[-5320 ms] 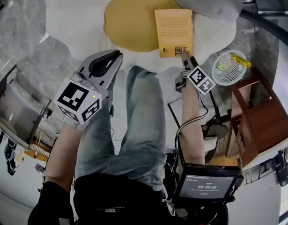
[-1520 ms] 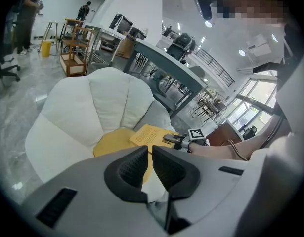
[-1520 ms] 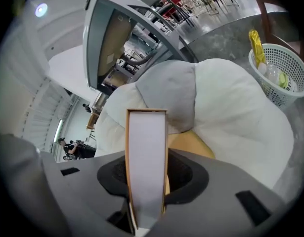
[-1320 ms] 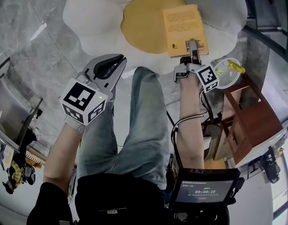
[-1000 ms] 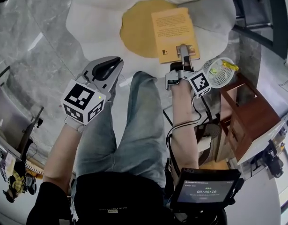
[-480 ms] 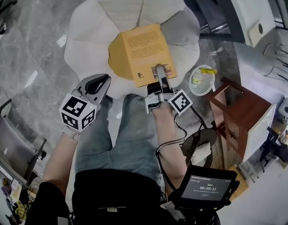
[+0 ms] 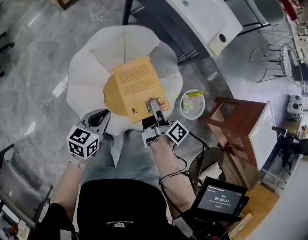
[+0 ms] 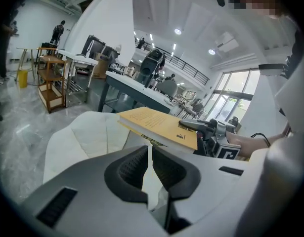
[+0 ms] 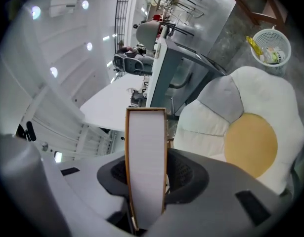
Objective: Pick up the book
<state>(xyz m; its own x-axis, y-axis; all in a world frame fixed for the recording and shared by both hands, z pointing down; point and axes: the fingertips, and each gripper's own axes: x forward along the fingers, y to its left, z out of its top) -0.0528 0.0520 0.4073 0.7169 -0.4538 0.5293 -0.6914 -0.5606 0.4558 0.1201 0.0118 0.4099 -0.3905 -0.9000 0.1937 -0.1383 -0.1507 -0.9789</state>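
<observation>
Above the flower cushion (image 7: 88, 79), the book (image 7: 137, 86) is held clear, its long axis running away from the right fingers (image 7: 154, 105), which are clamped across the thickness of its near short edge. To its left, the left fingers (image 8: 129, 169) are pressed together, empty, and apart from it.

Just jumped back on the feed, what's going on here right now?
A person is working with a gripper in each hand. The right gripper has its jaws clamped on one edge of an orange book, holding it in the air, roughly level, above the flower-shaped cushion on the floor. The left gripper hangs off to the side with its jaws together and nothing in them. A small white basket stands on the floor beside the cushion.
</observation>
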